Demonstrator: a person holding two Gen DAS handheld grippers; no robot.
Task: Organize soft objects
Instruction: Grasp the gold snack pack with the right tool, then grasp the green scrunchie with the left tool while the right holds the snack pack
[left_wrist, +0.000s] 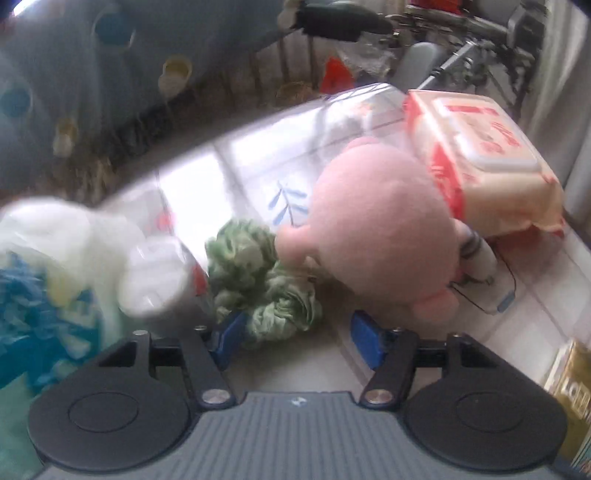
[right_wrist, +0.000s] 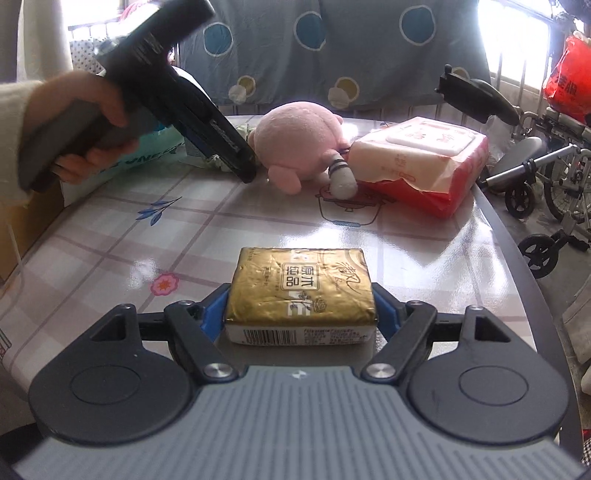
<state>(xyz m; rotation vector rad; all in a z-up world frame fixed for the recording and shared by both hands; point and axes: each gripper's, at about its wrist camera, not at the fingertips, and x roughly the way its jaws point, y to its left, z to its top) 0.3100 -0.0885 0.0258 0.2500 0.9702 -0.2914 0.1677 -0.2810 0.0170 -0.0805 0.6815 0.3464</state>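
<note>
- You are keeping the right gripper (right_wrist: 300, 314) low over the table (right_wrist: 110, 236), its fingers set on either side of the gold tissue pack (right_wrist: 301, 291); the pads look pressed to its ends, so it is probably gripped for carrying.
- You are aiming the left gripper (left_wrist: 299, 334) steeply down, fingers apart and empty, at the green cloth (left_wrist: 258, 280) lying just beside the pink plush toy (left_wrist: 384, 229).
- The big wipes pack (right_wrist: 421, 158) is lying behind the toy, untouched.
</note>
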